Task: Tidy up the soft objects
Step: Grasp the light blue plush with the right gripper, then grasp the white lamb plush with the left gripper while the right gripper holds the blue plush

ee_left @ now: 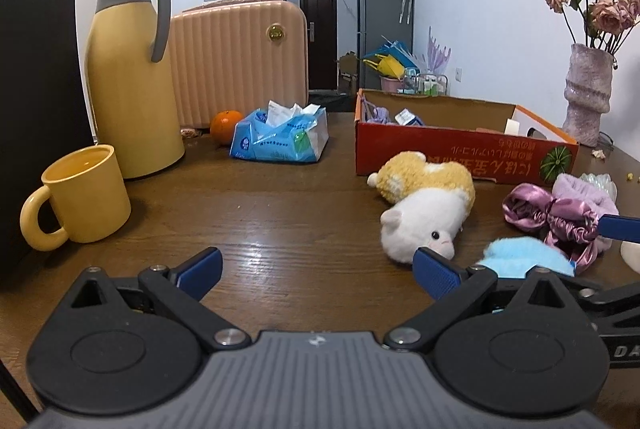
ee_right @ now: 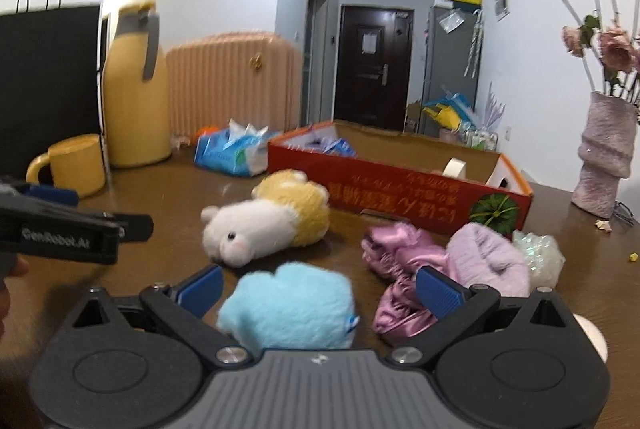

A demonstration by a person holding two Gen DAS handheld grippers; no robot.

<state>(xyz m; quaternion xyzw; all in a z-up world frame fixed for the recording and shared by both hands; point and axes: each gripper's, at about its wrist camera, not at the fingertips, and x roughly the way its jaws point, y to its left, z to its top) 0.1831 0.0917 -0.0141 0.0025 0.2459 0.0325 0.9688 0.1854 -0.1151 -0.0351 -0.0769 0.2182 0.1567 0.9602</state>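
Observation:
A white and yellow plush hamster (ee_left: 428,205) (ee_right: 268,221) lies on the brown table in front of a red cardboard box (ee_left: 460,153) (ee_right: 400,189). A light blue fluffy toy (ee_right: 288,305) (ee_left: 524,257) sits between the open jaws of my right gripper (ee_right: 320,289). A shiny pink scrunchie (ee_right: 400,269) (ee_left: 556,217) and a lilac fluffy item (ee_right: 492,261) (ee_left: 580,189) lie to its right. My left gripper (ee_left: 316,269) is open and empty, its right fingertip close to the hamster's face.
A yellow mug (ee_left: 84,197), a yellow thermos jug (ee_left: 128,77), a black bag (ee_left: 36,89), an orange (ee_left: 226,125) and a blue tissue pack (ee_left: 280,133) stand at the left and back. A pink vase with dried roses (ee_left: 588,93) stands at the right.

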